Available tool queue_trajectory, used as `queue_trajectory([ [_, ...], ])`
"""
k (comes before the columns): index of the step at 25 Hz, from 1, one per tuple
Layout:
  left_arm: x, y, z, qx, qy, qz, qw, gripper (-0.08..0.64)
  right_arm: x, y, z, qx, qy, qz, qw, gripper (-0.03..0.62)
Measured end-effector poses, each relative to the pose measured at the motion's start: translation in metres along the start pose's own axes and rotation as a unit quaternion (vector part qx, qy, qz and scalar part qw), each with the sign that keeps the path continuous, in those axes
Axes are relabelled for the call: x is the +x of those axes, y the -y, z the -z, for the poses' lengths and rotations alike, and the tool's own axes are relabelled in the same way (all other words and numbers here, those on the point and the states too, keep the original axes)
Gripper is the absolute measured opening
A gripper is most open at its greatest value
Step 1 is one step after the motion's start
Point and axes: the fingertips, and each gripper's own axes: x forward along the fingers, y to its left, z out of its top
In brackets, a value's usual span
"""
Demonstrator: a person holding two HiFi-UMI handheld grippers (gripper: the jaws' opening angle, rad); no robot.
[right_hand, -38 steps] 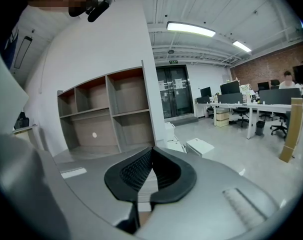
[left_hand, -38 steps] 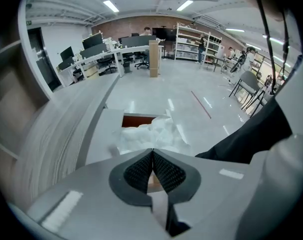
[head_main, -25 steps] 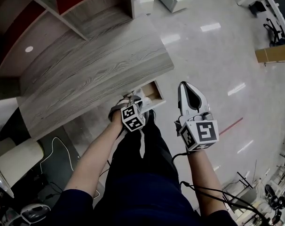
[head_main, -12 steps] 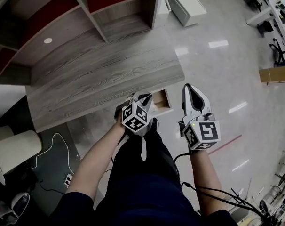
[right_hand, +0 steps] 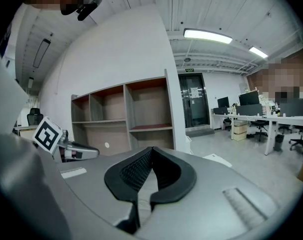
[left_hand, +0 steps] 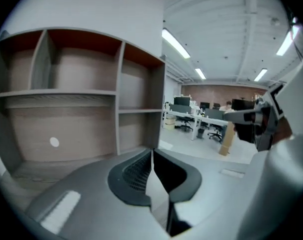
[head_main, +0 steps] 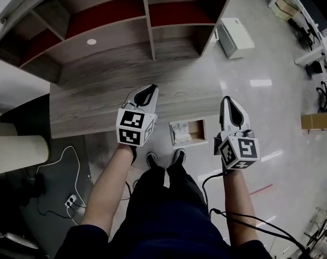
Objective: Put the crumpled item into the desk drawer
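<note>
Drawer (head_main: 197, 129), one, open, holds one crumpled item (head_main: 181, 133); left tongs (head_main: 148, 89) and right tongs (head_main: 228, 100) closed, empty.

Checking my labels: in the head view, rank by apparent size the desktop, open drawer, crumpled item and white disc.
1. desktop
2. open drawer
3. crumpled item
4. white disc, farther from the camera, so real size is unsure
</note>
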Motion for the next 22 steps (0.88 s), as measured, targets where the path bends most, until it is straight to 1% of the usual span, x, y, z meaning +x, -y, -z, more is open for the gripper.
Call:
queue_trajectory([
  [2,-0.019,-0.017,-0.024,-0.012,0.026,-0.017,0.9994,0.015,0.007,-0.012,-0.009,-0.007,0.006,-0.014,1.000,0.006],
  [5,-0.046,-0.034,-0.059,-0.016,0.069,-0.040,0.9967,0.015,0.018,-0.029,-0.025,-0.016,0.018,-0.035,0.999,0.006],
  [8,-0.068,-0.043,-0.083,-0.019,0.100,-0.059,0.9930,0.015,0.024,-0.043,-0.039,-0.022,0.028,-0.050,0.998,0.006],
  [12,-0.090,-0.051,-0.104,-0.016,0.124,-0.082,0.9888,0.015,0.030,-0.062,-0.066,-0.022,0.043,-0.060,0.997,0.006],
  [15,-0.104,-0.051,-0.119,-0.006,0.139,-0.095,0.9857,0.015,0.030,-0.074,-0.085,-0.024,0.058,-0.070,0.996,0.006],
  [22,-0.128,-0.046,-0.154,0.010,0.179,-0.104,0.9784,0.015,0.026,-0.092,-0.120,-0.050,0.098,-0.094,0.989,0.006],
])
